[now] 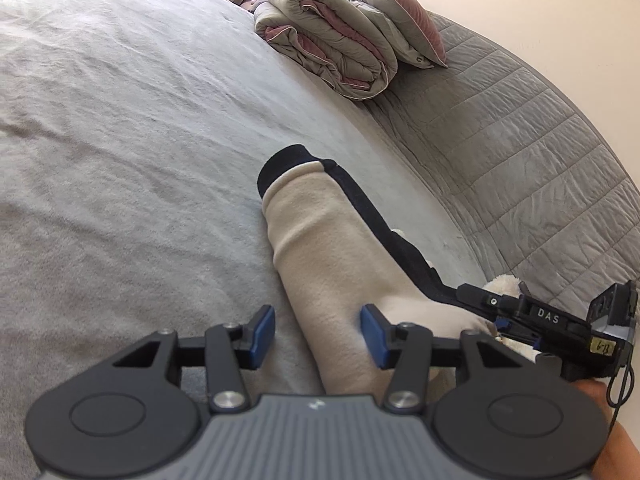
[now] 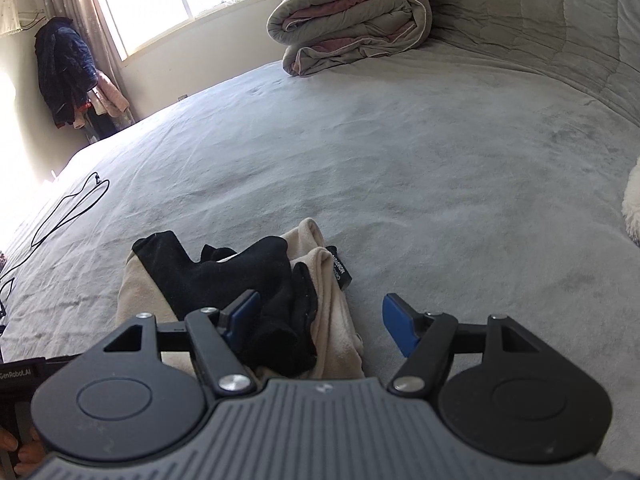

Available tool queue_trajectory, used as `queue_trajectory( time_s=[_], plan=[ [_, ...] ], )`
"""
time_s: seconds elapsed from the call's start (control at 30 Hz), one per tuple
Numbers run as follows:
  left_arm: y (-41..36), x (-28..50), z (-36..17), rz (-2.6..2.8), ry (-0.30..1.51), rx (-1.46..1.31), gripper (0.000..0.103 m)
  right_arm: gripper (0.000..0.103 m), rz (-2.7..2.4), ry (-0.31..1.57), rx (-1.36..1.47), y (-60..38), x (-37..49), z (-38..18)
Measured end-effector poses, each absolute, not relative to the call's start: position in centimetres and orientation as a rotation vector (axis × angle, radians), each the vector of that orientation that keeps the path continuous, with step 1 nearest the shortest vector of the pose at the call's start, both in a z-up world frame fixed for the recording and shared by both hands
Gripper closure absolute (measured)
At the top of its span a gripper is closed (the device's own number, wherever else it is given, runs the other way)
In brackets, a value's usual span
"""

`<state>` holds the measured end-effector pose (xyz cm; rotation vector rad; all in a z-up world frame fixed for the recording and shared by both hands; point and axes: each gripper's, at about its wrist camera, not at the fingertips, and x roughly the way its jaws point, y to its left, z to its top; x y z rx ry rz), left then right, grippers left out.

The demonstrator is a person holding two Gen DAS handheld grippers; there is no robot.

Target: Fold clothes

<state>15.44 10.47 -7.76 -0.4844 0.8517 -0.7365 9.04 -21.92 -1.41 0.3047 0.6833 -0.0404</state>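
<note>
The beige garment [image 1: 344,264] lies on the grey bed [image 1: 120,160]. Both the left gripper [image 1: 318,332] and right gripper [image 2: 320,322] are spread wide, apparently holding nothing; opposite edges should be pinched evenly.

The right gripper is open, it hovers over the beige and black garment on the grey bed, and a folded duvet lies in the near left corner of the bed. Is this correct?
One detail is wrong: the folded duvet lies at the far end of the bed, by the window, as the right wrist view shows. The right gripper is indeed open over the beige and black garment.
</note>
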Motion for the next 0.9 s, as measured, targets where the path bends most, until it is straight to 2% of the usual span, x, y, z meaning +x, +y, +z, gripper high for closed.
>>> queue_trajectory(
  time_s=[0.43, 0.7, 0.9],
  plan=[
    [8.7, 13.9, -6.1, -0.472, 0.919, -0.493, 0.05, 0.033, 0.129, 0.613, 0.319, -24.2, 7.1, 0.0],
    [10.3, 13.9, -3.9, -0.429, 0.945, -0.531, 0.05, 0.032, 0.143, 0.621, 0.38, -26.6, 6.9, 0.7],
    [9.9, 15.7, -3.7, -0.436, 0.918, -0.579, 0.053, 0.031, 0.225, 0.637, 0.552, -28.5, 9.4, 0.4]
  ],
)
